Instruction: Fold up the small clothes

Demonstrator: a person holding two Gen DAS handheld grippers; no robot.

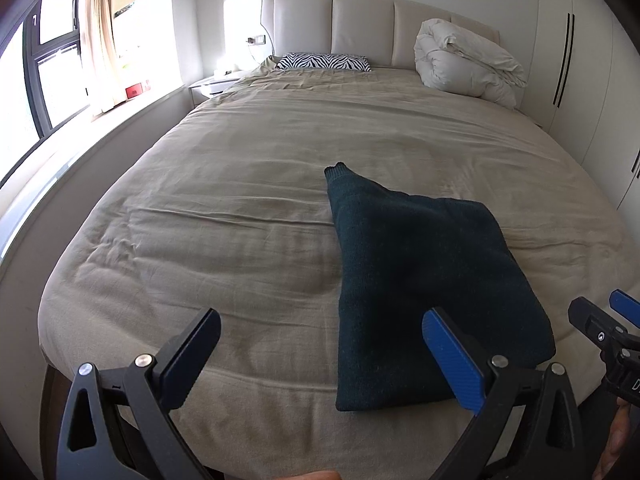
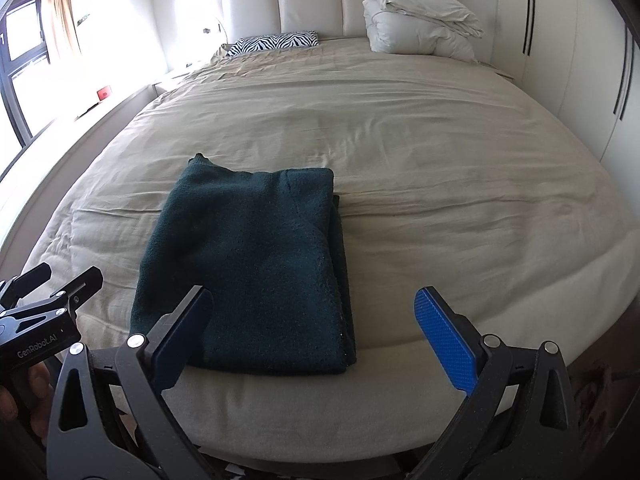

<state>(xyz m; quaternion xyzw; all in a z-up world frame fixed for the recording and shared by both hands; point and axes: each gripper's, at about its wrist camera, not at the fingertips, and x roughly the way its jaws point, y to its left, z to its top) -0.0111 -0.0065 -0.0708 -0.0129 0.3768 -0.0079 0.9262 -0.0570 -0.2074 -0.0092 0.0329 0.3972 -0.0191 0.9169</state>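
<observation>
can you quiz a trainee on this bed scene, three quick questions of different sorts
1. True or false: the left gripper is shut on the dark green sweater.
2. Which lies nearest the headboard? A the sweater, B the zebra-print pillow, C the right gripper.
3. Fill in: the bundled white duvet sits at the bed's far ____ corner, seen from the foot.

Key
1. False: both grippers hang open at the foot of the bed, holding nothing; the sweater lies folded on the cover.
2. B
3. right
</observation>
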